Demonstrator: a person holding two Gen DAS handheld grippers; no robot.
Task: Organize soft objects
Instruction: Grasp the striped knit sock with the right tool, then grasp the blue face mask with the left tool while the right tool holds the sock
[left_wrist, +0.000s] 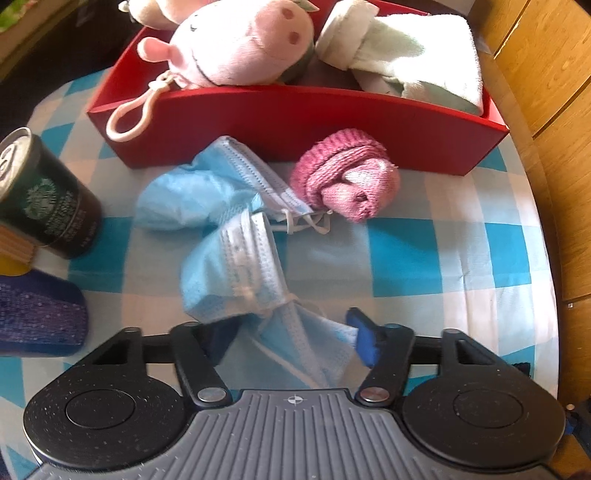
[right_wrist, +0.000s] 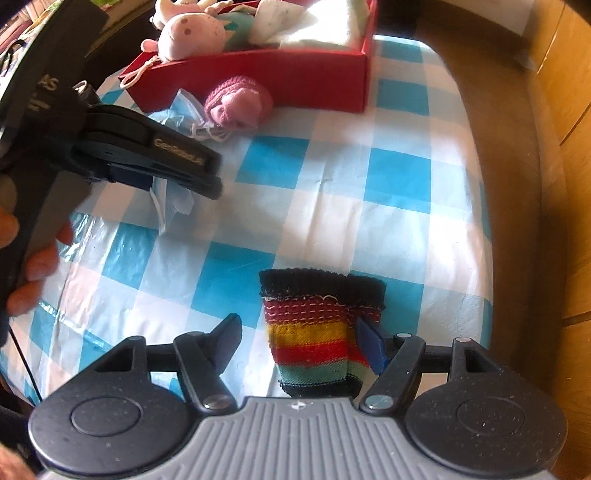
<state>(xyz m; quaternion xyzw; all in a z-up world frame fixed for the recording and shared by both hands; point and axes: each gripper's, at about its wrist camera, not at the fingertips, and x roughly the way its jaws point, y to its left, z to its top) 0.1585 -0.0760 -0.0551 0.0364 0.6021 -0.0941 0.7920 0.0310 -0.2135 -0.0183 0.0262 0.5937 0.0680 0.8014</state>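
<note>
Checked tabletop (left_wrist: 443, 251) carries our red box (left_wrist: 295, 122), already holding a pig plush (left_wrist: 240, 44) and towel (left_wrist: 424, 55). Left tongs (left_wrist: 291, 332) straddle blue masks (left_wrist: 236, 266), wide; right tongs (right_wrist: 299, 339) wide around the striped sock (right_wrist: 317, 332). Pink sock (left_wrist: 343, 177) remains outside.

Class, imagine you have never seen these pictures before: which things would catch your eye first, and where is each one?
The red box at the far side of the checked table, with a pink pig toy and a white towel in it. Just in front lie blue face masks and a pink rolled sock. Nearer, a rainbow striped sock sits between the right tool's open fingers.
</note>
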